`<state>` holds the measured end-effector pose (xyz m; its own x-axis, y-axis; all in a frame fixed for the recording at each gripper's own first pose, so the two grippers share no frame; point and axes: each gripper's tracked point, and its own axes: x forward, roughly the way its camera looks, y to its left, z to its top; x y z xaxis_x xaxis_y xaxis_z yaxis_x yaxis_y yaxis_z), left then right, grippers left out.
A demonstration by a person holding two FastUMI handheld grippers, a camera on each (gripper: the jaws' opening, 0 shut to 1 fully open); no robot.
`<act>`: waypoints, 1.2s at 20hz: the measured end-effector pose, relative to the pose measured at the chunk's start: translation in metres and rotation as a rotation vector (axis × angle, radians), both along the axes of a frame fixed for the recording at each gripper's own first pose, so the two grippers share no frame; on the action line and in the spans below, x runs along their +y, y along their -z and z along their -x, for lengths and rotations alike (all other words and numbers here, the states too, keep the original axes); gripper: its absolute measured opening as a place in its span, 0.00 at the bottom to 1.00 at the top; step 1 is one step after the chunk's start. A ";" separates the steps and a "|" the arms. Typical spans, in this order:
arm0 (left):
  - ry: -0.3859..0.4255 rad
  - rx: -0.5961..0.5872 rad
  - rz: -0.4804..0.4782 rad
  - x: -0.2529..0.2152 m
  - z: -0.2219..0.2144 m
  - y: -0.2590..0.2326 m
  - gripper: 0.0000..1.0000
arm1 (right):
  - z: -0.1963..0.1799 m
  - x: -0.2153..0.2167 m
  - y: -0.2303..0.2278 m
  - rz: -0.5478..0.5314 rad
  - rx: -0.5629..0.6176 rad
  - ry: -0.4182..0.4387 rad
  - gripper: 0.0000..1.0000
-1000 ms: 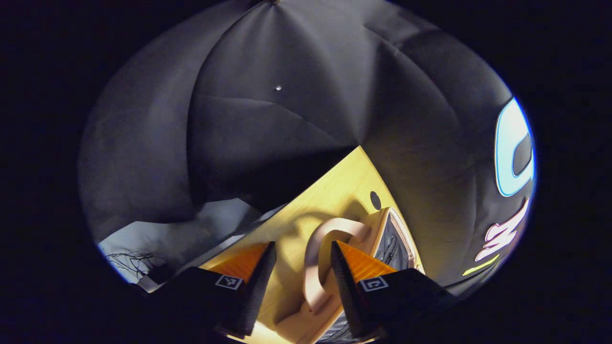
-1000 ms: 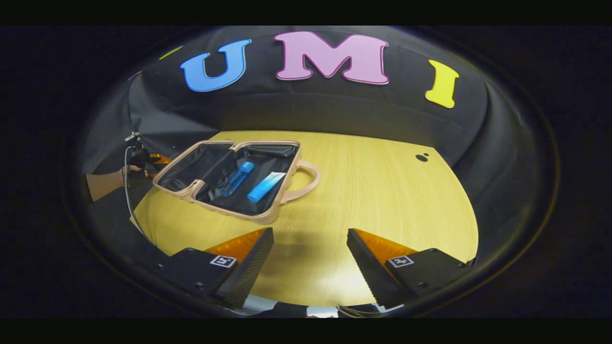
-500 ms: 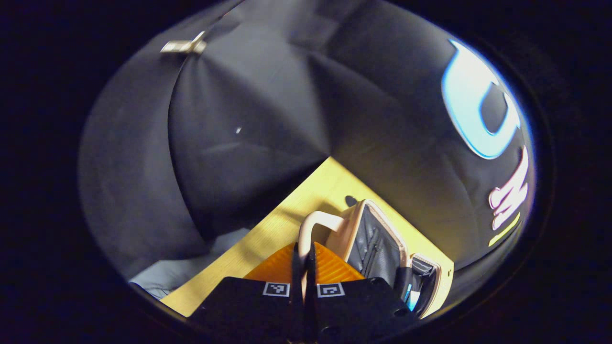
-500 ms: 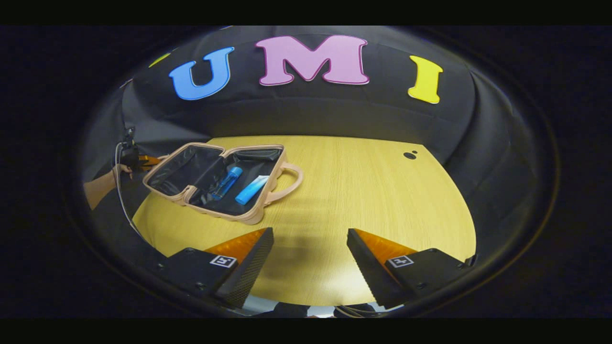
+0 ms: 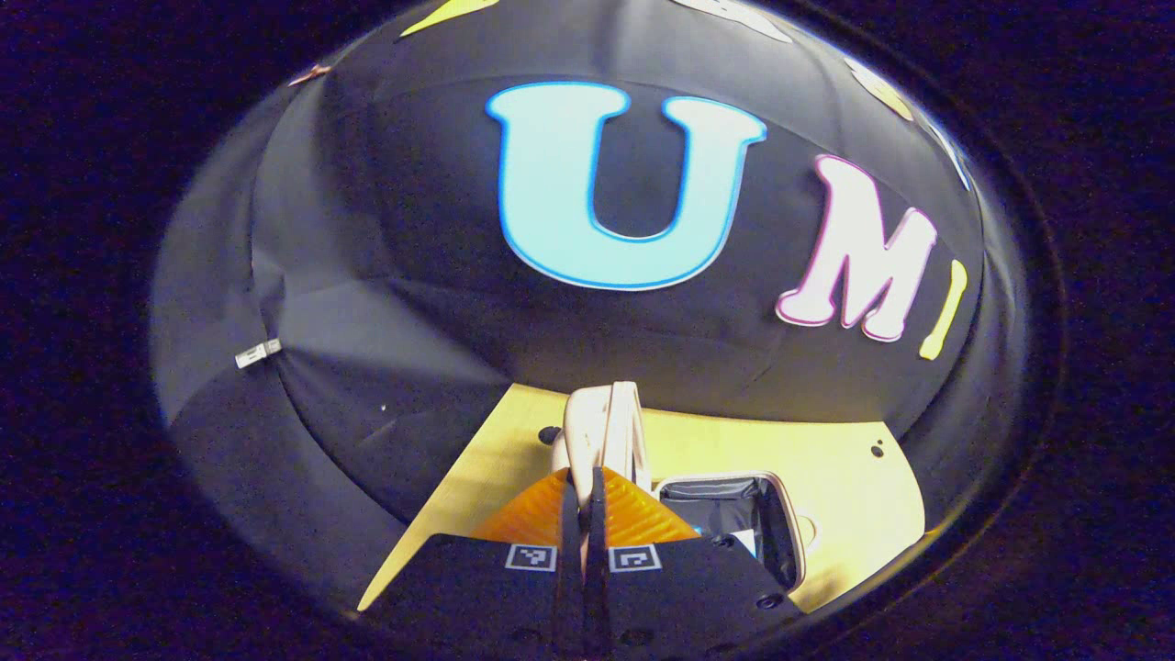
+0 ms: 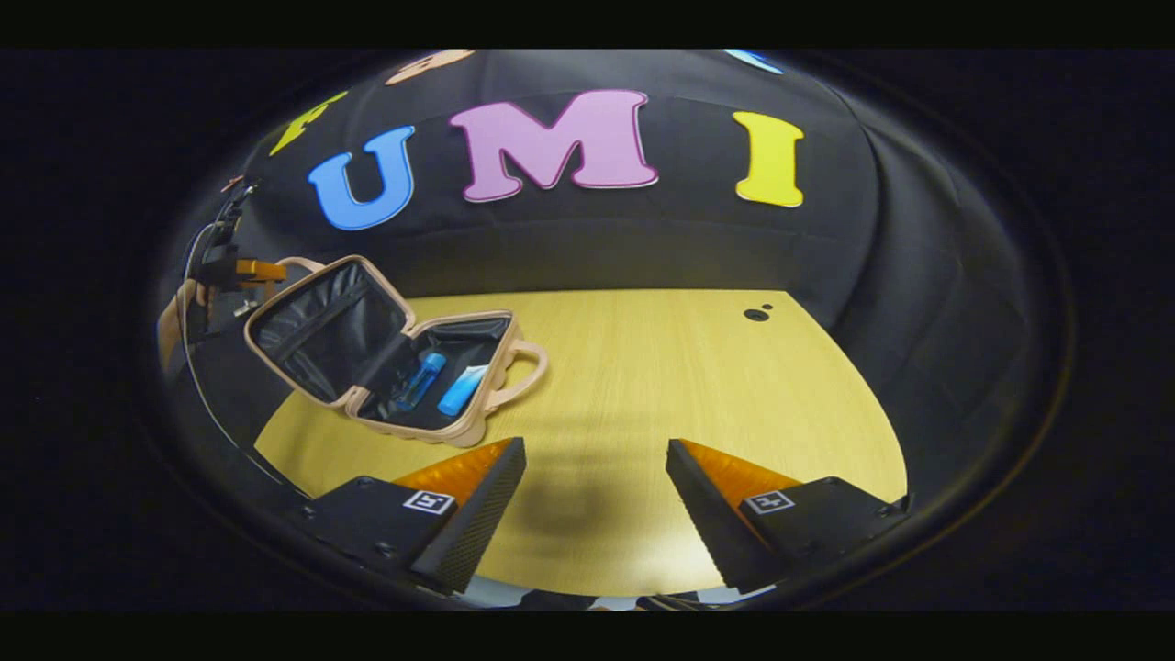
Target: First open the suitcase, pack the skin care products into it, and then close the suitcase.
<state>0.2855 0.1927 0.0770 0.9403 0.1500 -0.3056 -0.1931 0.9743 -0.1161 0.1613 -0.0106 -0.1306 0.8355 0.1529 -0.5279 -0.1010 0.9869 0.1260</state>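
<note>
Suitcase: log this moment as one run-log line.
phase: closing | left gripper: shut on lid handle | suitcase: lid half raised | blue bottle, blue tube: inside | right gripper: open, over table

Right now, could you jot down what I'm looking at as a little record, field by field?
Case: small pink hard-shell suitcase with black lining, lid half raised
Lid handle: pink loop handle, pinched by left tool
Contents: blue spray bottle and blue squeeze tube lying side by side in the base
Right tool: open, above bare wooden table, apart from the case
Stage: products packed, closing under way
</note>
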 end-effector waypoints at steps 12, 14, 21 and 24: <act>0.325 0.195 0.068 -0.351 -0.034 0.097 0.07 | -0.002 -0.081 -0.102 -0.052 -0.255 0.062 0.97; 0.296 0.270 0.069 -0.357 -0.037 0.135 0.09 | 0.008 -0.086 -0.113 -0.084 -0.273 0.076 0.98; 0.322 0.150 0.155 -0.379 -0.005 0.116 0.77 | 0.010 -0.099 -0.111 -0.013 -0.293 0.113 0.98; 0.280 -0.056 0.035 -0.349 0.031 0.045 0.95 | 0.006 -0.080 -0.126 -0.012 -0.333 0.079 0.98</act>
<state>0.2550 -0.1568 0.0317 0.9591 -0.1281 -0.2524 0.0910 0.9839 -0.1538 0.1554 -0.0905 -0.0043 0.9712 0.0853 -0.2225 -0.0619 0.9920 0.1104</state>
